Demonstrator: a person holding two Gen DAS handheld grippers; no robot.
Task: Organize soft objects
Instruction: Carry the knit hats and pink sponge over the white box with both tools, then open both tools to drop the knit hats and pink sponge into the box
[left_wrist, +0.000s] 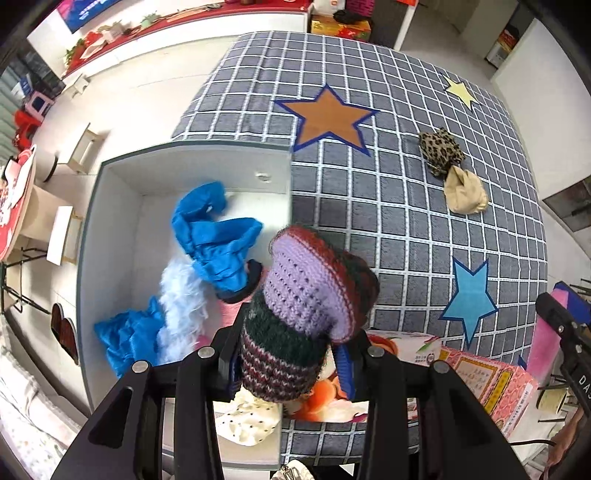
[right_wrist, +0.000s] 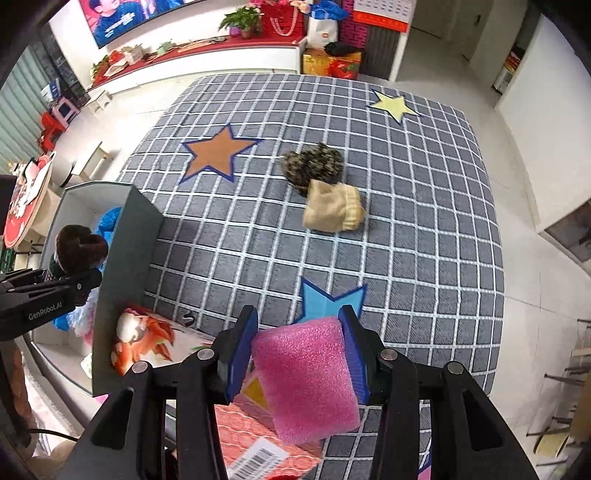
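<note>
A white open-topped box with grey edges (left_wrist: 118, 229) sits at the left edge of the grey checked bedspread with coloured stars (left_wrist: 388, 229). Inside it, in the left wrist view, lie a bright blue padded glove (left_wrist: 214, 236) toward 12 o'clock, a pale blue fluffy piece (left_wrist: 181, 302) below it, a crumpled blue shiny cloth (left_wrist: 125, 336) at about 8 o'clock, and a white cloth with dark dots (left_wrist: 247, 421) at the near end. A bit of pink shows between them, too hidden to name.

The left gripper (left_wrist: 290, 365) is clamped at a middling width on a knitted woolly item in lilac, dark green and maroon stripes (left_wrist: 303, 306), which stands up between the blue-padded fingers (left_wrist: 345, 373) over the box's near right wall. From the right wrist view the same gripper (right_wrist: 79, 280) and knit (right_wrist: 79, 247) appear at 9 o'clock, above the box (right_wrist: 129, 236).

The right gripper (right_wrist: 297, 354) is closed at a fairly wide setting on a pink foam block (right_wrist: 306, 376), squeezed between both pads and tilted toward 5 o'clock. Beneath it lies a pink patterned carton with a barcode label (right_wrist: 251, 443).

Out on the bedspread (right_wrist: 406, 229), at about 1 o'clock from the right gripper, a leopard-print fabric bundle (right_wrist: 314, 164) touches a beige knitted sock-like piece (right_wrist: 334, 208); both rest well apart from the box.
</note>
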